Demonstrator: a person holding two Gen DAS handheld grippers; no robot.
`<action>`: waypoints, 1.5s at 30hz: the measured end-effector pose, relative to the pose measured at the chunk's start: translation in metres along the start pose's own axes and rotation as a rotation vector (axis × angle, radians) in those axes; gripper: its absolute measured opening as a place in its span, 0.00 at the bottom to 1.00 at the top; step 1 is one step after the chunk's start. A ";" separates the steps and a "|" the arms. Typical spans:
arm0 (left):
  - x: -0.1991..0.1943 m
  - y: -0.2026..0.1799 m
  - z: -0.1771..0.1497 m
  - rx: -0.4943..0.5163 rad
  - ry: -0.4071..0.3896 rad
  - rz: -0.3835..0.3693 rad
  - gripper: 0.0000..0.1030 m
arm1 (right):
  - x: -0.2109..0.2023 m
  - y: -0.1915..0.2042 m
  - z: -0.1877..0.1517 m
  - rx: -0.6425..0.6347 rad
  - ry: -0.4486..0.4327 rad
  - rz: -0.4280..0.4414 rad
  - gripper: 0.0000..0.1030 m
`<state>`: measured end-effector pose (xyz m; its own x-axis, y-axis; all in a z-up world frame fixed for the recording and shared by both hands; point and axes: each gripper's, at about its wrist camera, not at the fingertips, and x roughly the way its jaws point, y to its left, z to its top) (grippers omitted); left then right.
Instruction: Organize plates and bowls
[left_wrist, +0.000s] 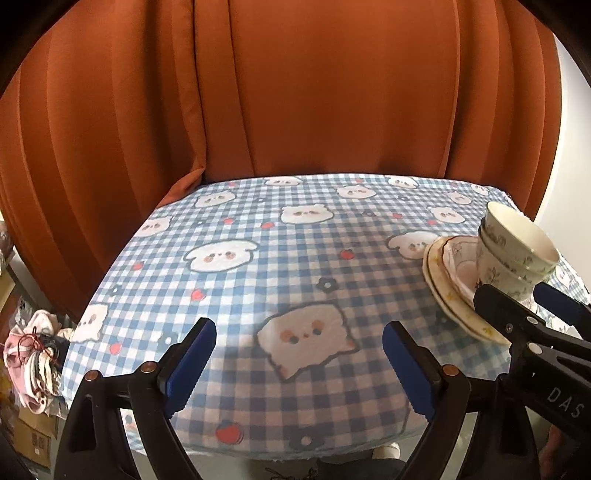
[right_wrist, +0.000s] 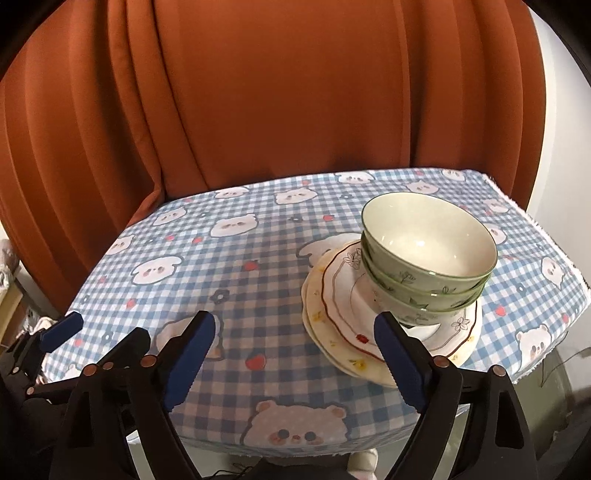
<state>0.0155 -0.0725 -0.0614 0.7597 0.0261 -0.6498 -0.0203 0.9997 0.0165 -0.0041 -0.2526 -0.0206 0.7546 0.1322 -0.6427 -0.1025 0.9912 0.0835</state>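
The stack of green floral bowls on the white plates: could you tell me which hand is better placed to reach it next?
Probably the right. The right gripper faces the green floral bowls on the white plates, jaws open and empty. The left gripper faces bare blue checked tablecloth, with the stack off to its side.

White letters "DAS" stand on the black right gripper; no other text is readable.

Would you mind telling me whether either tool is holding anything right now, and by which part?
Nothing is held: the left tool and right tool are both open and empty.
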 end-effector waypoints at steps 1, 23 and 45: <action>0.000 0.002 -0.002 -0.004 0.001 -0.002 0.90 | -0.001 0.002 -0.003 0.000 0.000 0.002 0.89; -0.015 0.011 -0.019 -0.073 -0.012 0.014 0.95 | -0.019 -0.007 -0.025 0.027 0.021 -0.031 0.91; -0.015 0.010 -0.012 -0.061 -0.039 0.005 0.95 | -0.022 -0.007 -0.022 0.028 0.009 -0.031 0.91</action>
<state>-0.0041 -0.0632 -0.0604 0.7845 0.0325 -0.6193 -0.0630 0.9976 -0.0274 -0.0342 -0.2629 -0.0244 0.7515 0.1015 -0.6519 -0.0608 0.9945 0.0847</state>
